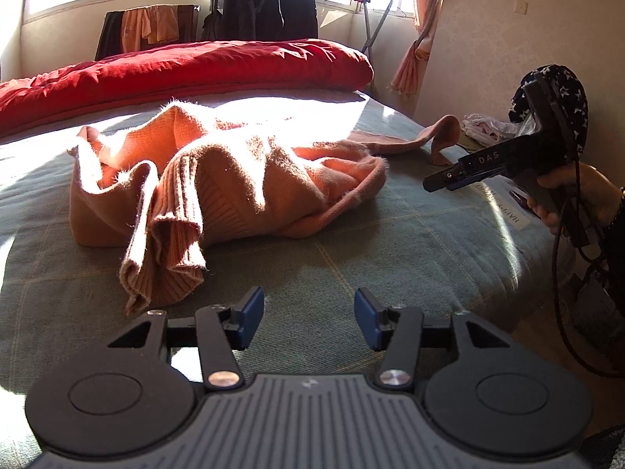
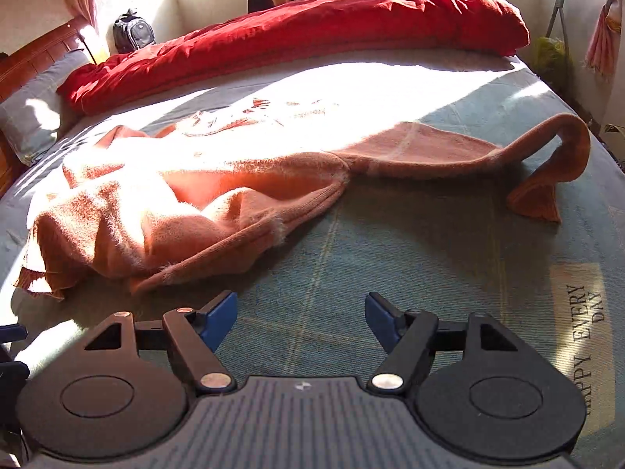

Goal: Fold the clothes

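Sunlit bedroom, a wide bed under a grey-green checked bedspread (image 1: 390, 258) filling both views, with bright windows along the far wall. At the far left in the right wrist view, a wooden headboard and a grey pillow (image 2: 35, 105) sit by the wall, and a small dark backpack (image 2: 133, 31) stands on the floor behind the bed. A long, rumpled red quilt (image 1: 187, 66) lies across the far edge of the bed. Behind it, orange and dark garments hang over a rail, and dark jackets (image 1: 269, 8) hang from a metal drying rack by the window.

On the bedspread, left of centre, lies the crumpled, fuzzy salmon-orange knit sweater (image 1: 218, 179), bunched in a heap with a ribbed cuff hanging toward the camera. One sleeve (image 2: 508, 156) trails away to the right, flat along the bed, its end curled up and folded back down onto the cover. Strong sunlight washes out the upper part of the heap.

The left gripper (image 1: 308, 318) hovers over bare bedspread just in front of the sweater, its blue-padded jaws apart with nothing between them. The right gripper (image 2: 300, 318) also hangs above bare cover near the sweater's hem, jaws spread wide and empty; in the left wrist view it shows at the right edge, carried by a hand (image 1: 574, 195) with a black cable looping down.

Further right, a pale label on the bedspread reads "HAPPY EVERY DAY" (image 2: 582, 332), and an orange-pink curtain (image 1: 422, 39) hangs in the corner
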Demonstrator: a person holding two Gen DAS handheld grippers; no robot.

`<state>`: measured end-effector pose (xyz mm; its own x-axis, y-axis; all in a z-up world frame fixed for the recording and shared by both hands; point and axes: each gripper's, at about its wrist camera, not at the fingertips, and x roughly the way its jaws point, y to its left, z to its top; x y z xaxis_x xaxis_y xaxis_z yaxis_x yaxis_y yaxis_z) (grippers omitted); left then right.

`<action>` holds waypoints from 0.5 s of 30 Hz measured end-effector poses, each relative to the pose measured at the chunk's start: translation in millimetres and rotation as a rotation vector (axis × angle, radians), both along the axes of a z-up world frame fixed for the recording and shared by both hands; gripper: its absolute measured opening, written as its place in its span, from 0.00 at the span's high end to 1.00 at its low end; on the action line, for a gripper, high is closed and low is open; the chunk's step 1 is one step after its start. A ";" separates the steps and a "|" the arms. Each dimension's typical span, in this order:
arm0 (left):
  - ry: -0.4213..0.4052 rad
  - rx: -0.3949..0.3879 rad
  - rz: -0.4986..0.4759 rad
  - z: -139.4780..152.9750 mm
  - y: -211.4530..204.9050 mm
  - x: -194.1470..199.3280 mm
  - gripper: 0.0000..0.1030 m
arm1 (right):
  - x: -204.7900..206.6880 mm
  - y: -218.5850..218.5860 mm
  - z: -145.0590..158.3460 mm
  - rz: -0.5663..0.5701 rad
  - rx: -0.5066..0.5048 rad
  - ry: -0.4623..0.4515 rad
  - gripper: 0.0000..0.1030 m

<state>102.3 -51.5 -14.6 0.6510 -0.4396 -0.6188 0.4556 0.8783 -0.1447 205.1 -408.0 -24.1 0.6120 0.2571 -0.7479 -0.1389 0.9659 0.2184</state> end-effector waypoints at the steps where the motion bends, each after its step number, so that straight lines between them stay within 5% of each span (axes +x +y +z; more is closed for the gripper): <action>1: -0.003 -0.003 0.011 1.5 4.0 -0.2 0.50 | -3.7 7.1 -5.1 0.005 0.008 0.002 0.24; 7: -0.039 -0.037 0.082 14.9 35.1 -2.0 0.51 | -27.0 41.3 -39.2 -0.012 0.059 0.019 0.21; 13: -0.097 0.013 0.146 26.3 54.3 7.4 0.60 | -41.4 58.9 -56.2 -0.055 0.071 -0.024 0.00; 15: -0.104 0.039 0.145 24.3 54.2 13.5 0.60 | -43.8 64.6 -59.1 -0.048 0.055 -0.026 0.00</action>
<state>115.9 2.7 9.7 0.7673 -0.3130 -0.5597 0.3341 0.9401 -0.0678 161.3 -343.4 -83.2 0.6438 0.2677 -0.7169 -0.0995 0.9581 0.2684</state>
